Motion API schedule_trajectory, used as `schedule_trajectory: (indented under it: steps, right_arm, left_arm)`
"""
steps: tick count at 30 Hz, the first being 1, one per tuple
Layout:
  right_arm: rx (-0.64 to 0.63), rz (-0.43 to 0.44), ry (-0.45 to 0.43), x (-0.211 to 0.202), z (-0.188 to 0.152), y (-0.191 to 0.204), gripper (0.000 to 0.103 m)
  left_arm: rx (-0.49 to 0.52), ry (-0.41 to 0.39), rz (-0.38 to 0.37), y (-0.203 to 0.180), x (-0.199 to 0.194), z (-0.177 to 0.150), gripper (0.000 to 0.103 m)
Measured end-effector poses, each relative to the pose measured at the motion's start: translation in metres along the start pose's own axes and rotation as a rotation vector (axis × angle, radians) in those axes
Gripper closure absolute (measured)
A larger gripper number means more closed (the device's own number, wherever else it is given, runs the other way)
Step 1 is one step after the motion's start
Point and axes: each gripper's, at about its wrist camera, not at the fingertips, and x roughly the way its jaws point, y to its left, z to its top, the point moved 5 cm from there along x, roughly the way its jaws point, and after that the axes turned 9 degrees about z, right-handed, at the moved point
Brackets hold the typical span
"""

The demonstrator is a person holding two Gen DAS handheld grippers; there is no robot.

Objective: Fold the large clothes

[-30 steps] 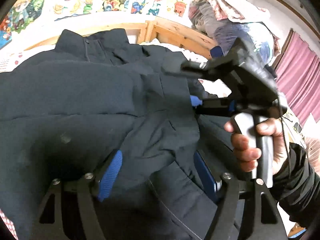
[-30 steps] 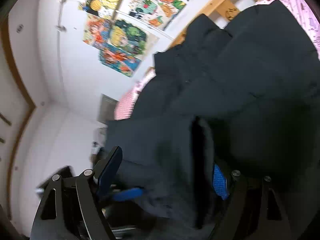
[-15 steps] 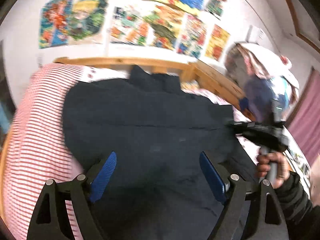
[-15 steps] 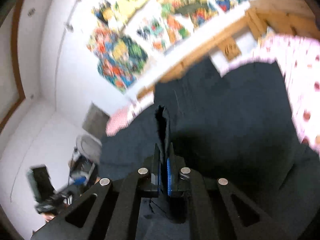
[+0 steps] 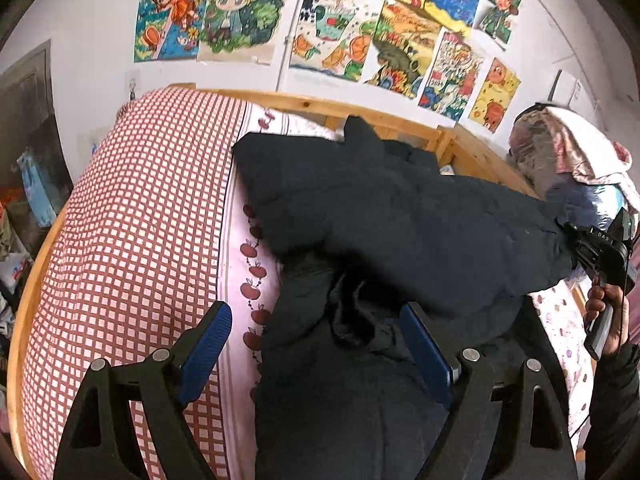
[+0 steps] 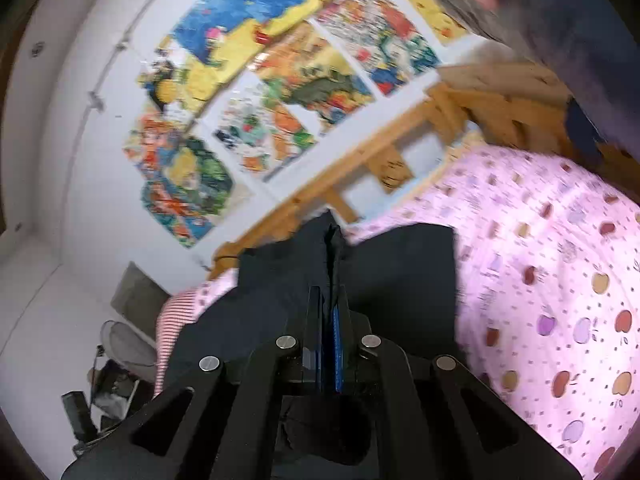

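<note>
Red-and-white checked bedding (image 5: 132, 240) fills the left side of the wooden bed frame (image 5: 304, 101), bordered by a pale strip printed with apples. Beside it, a dark padded jacket (image 5: 400, 232) lies across the middle of the mattress, its collar toward the headboard and its lower part bunched. The left gripper (image 5: 316, 344) stands wide, its blue-padded fingers (image 5: 206, 354) spread over the bunched hem, one pad above the bedding, the other at the dark cloth, holding nothing. Further right, a hand (image 5: 606, 320) grips the handle of the right gripper (image 6: 329, 320), which is pinched tight on a fold of the jacket at its right edge. Pink apple-print sheet (image 6: 540, 280) lies to the right of the cloth. Coloured drawings (image 5: 328, 36) cover the wall behind.
</note>
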Motion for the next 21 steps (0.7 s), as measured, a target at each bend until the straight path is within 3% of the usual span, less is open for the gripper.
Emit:
schedule_trajectory:
  steps: [6,10,14,18,21]
  right_arm:
    - [-0.015,-0.119,0.08,0.032,-0.033,-0.035,0.098]
    - [-0.073,-0.209,0.135,0.047,-0.049,-0.05,0.098]
    - [-0.095,-0.192,0.068,0.036,-0.026,-0.038,0.098]
    - [-0.02,-0.078,0.025,0.02,0.014,-0.014,0.099]
    - [-0.084,-0.056,-0.006,0.007,0.05,0.024,0.099]
  left_arm:
    - [0.084,0.048,0.021,-0.019,0.029,0.005,0.018]
    - [0.003,0.033,-0.098,-0.018,0.036,0.021,0.018]
    - [-0.039,0.04,-0.086,-0.011,0.039,0.023,0.018]
    - [0.07,0.017,-0.071,-0.024,0.037,0.016,0.018]
    - [0.174,0.01,-0.01,-0.041,0.042,0.011,0.018]
